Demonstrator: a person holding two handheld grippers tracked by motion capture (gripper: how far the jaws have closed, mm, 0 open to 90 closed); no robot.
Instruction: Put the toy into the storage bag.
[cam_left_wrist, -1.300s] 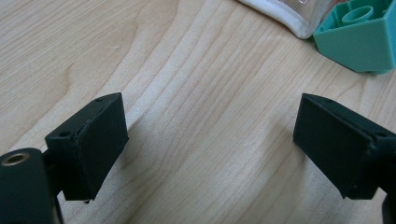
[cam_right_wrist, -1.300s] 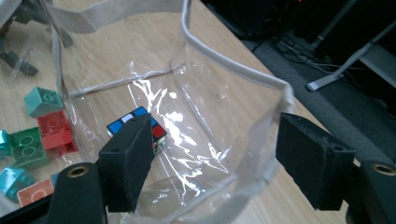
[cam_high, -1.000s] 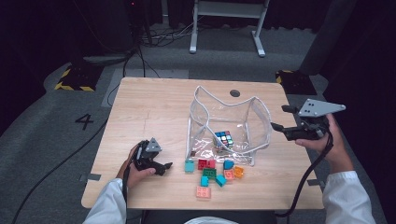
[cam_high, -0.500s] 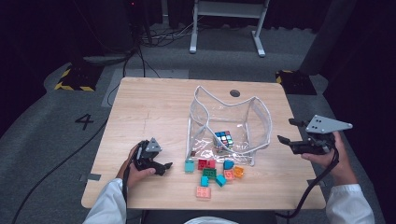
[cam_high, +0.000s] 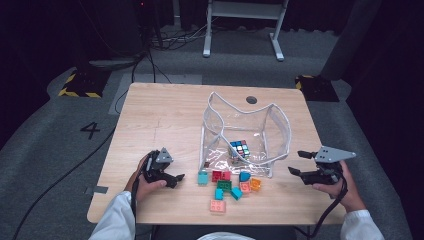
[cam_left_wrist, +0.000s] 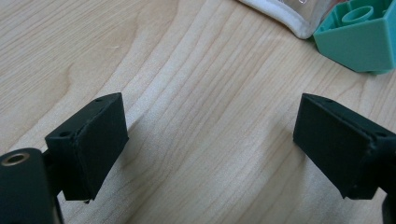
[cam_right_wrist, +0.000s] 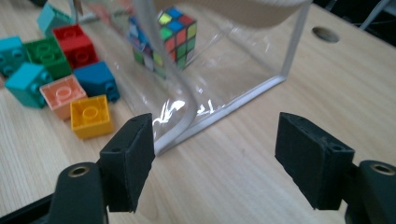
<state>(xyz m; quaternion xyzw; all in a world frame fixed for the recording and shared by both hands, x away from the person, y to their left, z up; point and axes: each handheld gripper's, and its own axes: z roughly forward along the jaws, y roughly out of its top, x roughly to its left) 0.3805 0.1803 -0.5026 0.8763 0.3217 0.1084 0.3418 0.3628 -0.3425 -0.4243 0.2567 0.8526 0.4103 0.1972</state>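
A clear plastic bag (cam_high: 260, 125) with white trim stands open on the wooden table (cam_high: 165, 120), a Rubik's cube (cam_high: 240, 148) inside it. Several coloured bricks (cam_high: 227, 186) lie in front of the bag. My left gripper (cam_high: 177, 180) rests on the table left of the bricks, open and empty; its own view shows its jaws (cam_left_wrist: 210, 140) spread over bare wood near a teal brick (cam_left_wrist: 362, 39). My right gripper (cam_high: 296, 162) hovers low to the right of the bag, open with nothing between the jaws, which have just closed slightly. The right gripper (cam_right_wrist: 215, 154) faces the bag's corner (cam_right_wrist: 187, 126) and the cube (cam_right_wrist: 170, 35).
A round cable hole (cam_high: 251, 99) sits in the table behind the bag. Grey floor with cables, a "4" marking (cam_high: 90, 130) and a white stand's legs (cam_high: 242, 30) surround the table. Bare wood lies left of the bag.
My right gripper has dropped toward the table and shifted right and nearer the front, away from the bag's top. The left gripper, bag and bricks have not moved.
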